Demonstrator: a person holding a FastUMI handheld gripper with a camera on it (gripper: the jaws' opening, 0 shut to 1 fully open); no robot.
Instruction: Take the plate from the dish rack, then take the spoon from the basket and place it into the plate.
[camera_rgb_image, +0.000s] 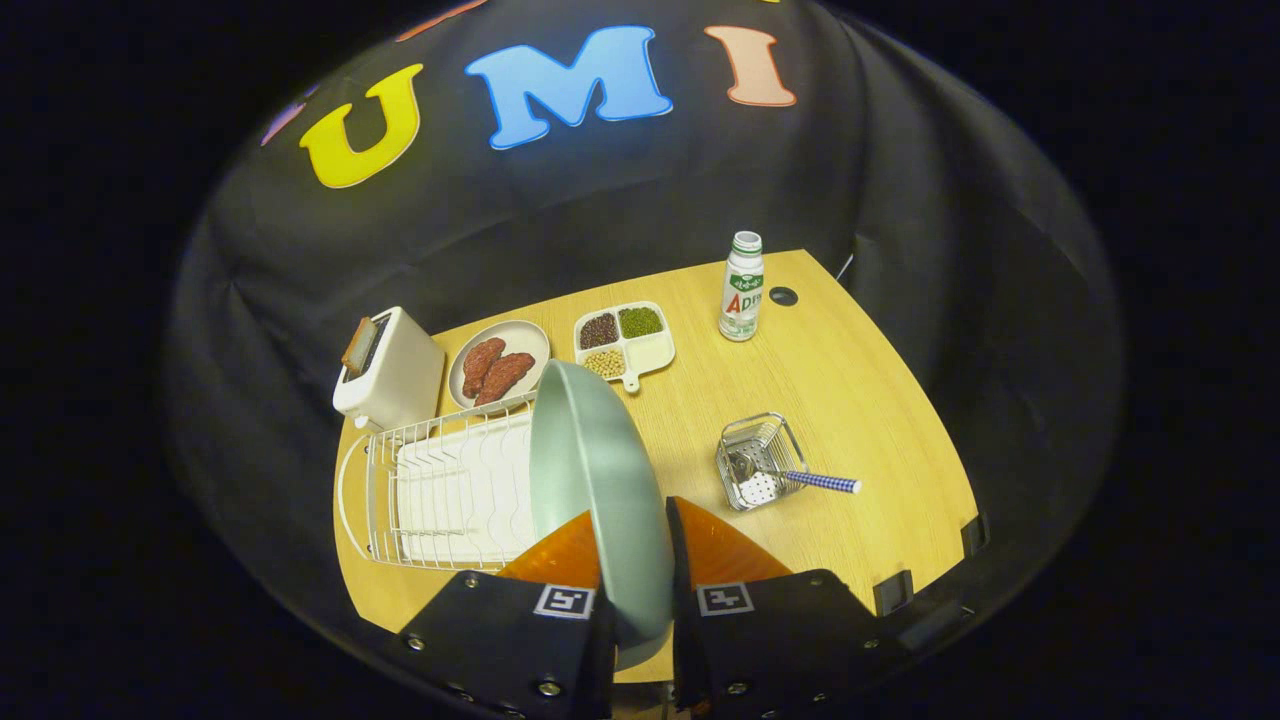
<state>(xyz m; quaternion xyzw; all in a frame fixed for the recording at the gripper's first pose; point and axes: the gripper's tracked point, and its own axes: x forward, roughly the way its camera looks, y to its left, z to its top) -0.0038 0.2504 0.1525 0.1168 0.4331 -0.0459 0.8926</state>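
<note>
Gripper (634, 530): fingers nearly closed, both pressing on plate (600, 480) rim
Pose: raised, angled downward

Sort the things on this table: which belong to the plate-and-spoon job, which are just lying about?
Job: green plate gripped in the tongs; dish rack; spoon; basket.
Lying about: toaster, plate of sausages, divided tray of beans, bottle.

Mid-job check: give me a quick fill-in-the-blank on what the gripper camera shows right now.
1. The gripper is shut on the rim of the green ____.
2. The spoon lies with its bowl in the metal ____.
3. The held dish stands on edge beside the white dish ____.
4. The plate of sausages sits between the divided tray and the ____.

Missing words: plate; basket; rack; toaster
</note>
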